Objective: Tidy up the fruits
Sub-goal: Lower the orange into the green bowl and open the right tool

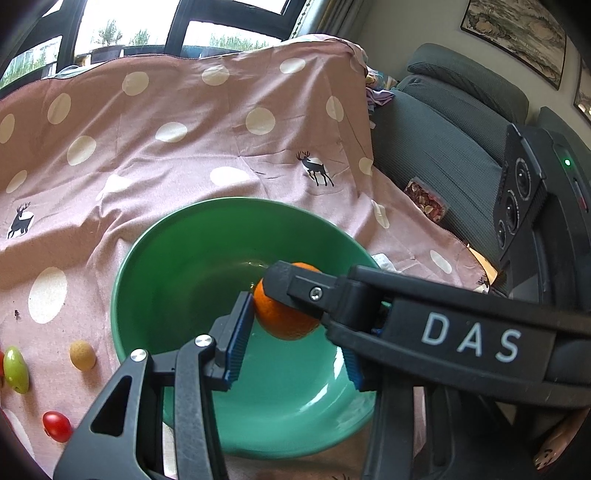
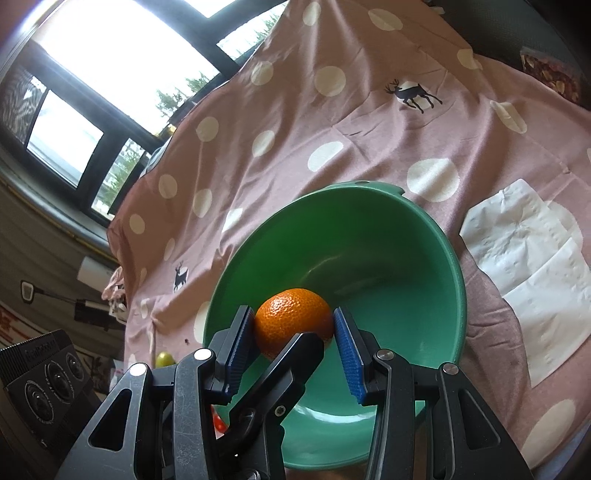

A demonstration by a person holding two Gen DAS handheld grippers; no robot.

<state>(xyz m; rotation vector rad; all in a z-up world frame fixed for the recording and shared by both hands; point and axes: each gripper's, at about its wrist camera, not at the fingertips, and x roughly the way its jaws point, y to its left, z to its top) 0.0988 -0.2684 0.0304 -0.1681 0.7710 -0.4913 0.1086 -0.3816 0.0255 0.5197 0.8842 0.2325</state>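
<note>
Fingers of the left gripper [image 1: 295, 343] are open wide, with blue pads [image 1: 236, 339] on the inside. One of these pads sits right beside an orange [image 1: 284, 317], at its edge. The right gripper [image 2: 295, 325] comes in from the side and squeezes the orange between its two blue pads, one on each side of the fruit. In the right wrist view, one black finger [image 2: 288, 362] of the left gripper crosses in front of the orange. The orange is over the inside of a big green bowl [image 1: 177, 266]. I cannot tell if it touches the bottom of the bowl. The bowl sits on a pink cloth [image 1: 184, 147] with white dots and small black deer. On the cloth, to the left of the bowl, lie a small tan ball of fruit [image 1: 82, 355], a little red tomato [image 1: 56, 426] and a green fruit [image 1: 15, 369]. On the other side of the bowl lies a white paper napkin [image 2: 524, 266]. Farther back there is a grey sofa [image 1: 443, 147] with a bag of snacks [image 1: 424, 201] on it. Behind the cloth is a window [image 1: 129, 22] with green trees outside.
</note>
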